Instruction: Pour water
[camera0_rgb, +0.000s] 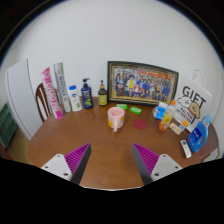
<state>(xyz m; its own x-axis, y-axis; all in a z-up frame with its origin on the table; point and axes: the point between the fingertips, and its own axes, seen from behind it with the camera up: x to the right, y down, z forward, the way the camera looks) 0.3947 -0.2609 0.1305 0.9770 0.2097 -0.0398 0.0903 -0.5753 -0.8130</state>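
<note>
The gripper (112, 165) is being held open above the near part of a round wooden worktop (100, 150), its two fingers spread well apart with nothing between them; the purple pads (76, 160) are being shown on their inner faces. Ahead of the fingers, roughly centred between them and well beyond the tips, a pink cup (116, 119) is being kept upright on the worktop. Farther back and to the left of the gripper, a row of bottles is being displayed: a white bottle (74, 99), a dark bottle with a pump top (87, 95) and a smaller dark bottle (102, 95). Behind the cup a framed group picture (143, 83) is being leaned against the wall. To the right, beyond the right finger, a white sign reading "GIFT" (193, 100) and a blue item (199, 134) are being seen. Whether any bottle is holding water cannot be told.
</note>
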